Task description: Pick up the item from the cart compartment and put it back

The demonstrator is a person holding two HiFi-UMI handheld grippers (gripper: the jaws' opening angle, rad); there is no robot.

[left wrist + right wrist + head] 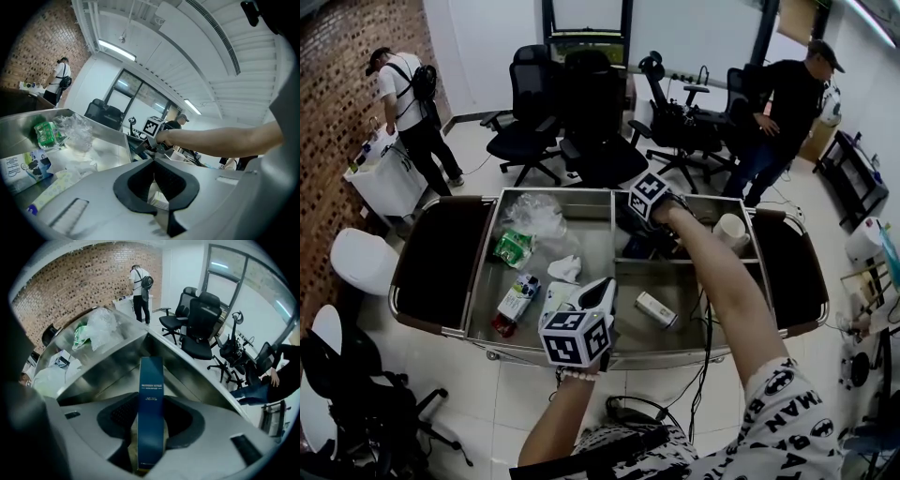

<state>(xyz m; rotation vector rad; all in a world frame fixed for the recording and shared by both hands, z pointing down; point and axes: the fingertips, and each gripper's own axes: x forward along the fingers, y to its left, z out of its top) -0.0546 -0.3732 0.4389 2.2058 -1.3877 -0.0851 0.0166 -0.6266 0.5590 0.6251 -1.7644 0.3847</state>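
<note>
A metal cart (551,193) with several compartments stands below me. My right gripper (639,232) reaches into the far middle compartment and is shut on a slim dark blue box (151,399), which stands upright between its pads (123,414). In the head view the box is mostly hidden by the gripper. My left gripper (605,287) hovers over the near left compartment with its jaws together and nothing held; it (154,165) points toward the right arm.
The left compartments hold a green packet (514,247), a clear plastic bag (532,214), a crumpled white wrapper (565,269) and a blue-white carton (517,298). A small white box (656,309) lies near right; a white cup (731,230) sits far right. Office chairs (581,122) and two people (408,103) stand behind.
</note>
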